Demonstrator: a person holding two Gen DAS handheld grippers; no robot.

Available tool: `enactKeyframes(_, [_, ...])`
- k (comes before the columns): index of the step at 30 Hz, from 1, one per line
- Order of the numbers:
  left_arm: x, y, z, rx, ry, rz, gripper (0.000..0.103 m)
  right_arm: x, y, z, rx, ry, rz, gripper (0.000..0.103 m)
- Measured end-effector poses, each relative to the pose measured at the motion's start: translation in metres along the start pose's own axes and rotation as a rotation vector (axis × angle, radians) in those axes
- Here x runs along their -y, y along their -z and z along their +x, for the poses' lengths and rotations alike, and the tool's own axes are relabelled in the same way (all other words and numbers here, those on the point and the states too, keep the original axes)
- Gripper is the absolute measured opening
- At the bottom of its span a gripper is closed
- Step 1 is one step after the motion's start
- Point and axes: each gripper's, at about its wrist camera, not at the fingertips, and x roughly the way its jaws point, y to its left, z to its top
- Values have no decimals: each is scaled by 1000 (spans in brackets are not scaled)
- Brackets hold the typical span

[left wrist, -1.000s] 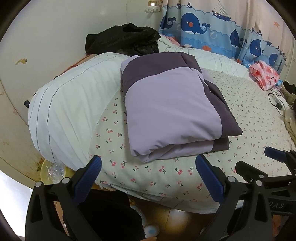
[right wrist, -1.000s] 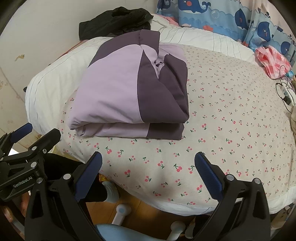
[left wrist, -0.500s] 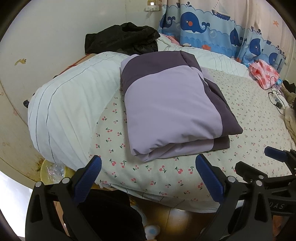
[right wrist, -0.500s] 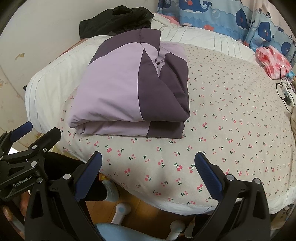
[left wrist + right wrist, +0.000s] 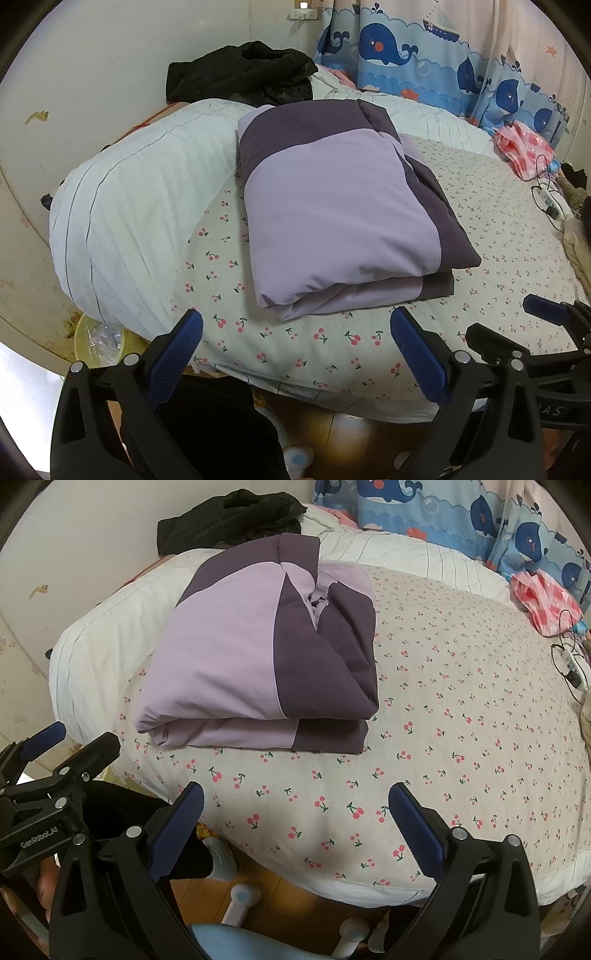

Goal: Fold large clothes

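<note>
Blue-padded and spread wide, the left tongs [image 5: 295, 332] hang off the near edge of the bed with nothing between their fingers; the right tongs [image 5: 295, 808] are the same, gaping apart and empty, held just beside their partner so that each shows at the margin of the other's view; neither touches any cloth; beyond them runs the cherry-print bedsheet [image 5: 461, 720], bare in front, and on it, a little way in from the edge, lies the purple garment [image 5: 343, 214], light lilac across the middle with darker plum panels, already doubled over into a thick rectangular bundle whose layered fold faces the tongs; its far end rests up against the white striped quilt [image 5: 140, 206] at the left; behind that sits a heap of black clothes [image 5: 240, 74] near the wall, then the whale-print curtain [image 5: 424, 55], with a pink bag [image 5: 543, 602] and a charging cable [image 5: 569, 661] off to the right; to my eye the folding of this piece is done or nearly so, and the tongs are standing off from it; what comes next, I'd judge, is either a last tidy of the slightly puckered collar area on top, or reaching past for the black heap, which would call for a long stretch over the bundle without dragging it.
</note>
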Motion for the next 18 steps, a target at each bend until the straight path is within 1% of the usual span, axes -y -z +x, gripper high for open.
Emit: enactKeyframes(18, [-1, 4, 4, -14, -3, -2, 97, 1, 1, 4, -11, -2, -4, 97])
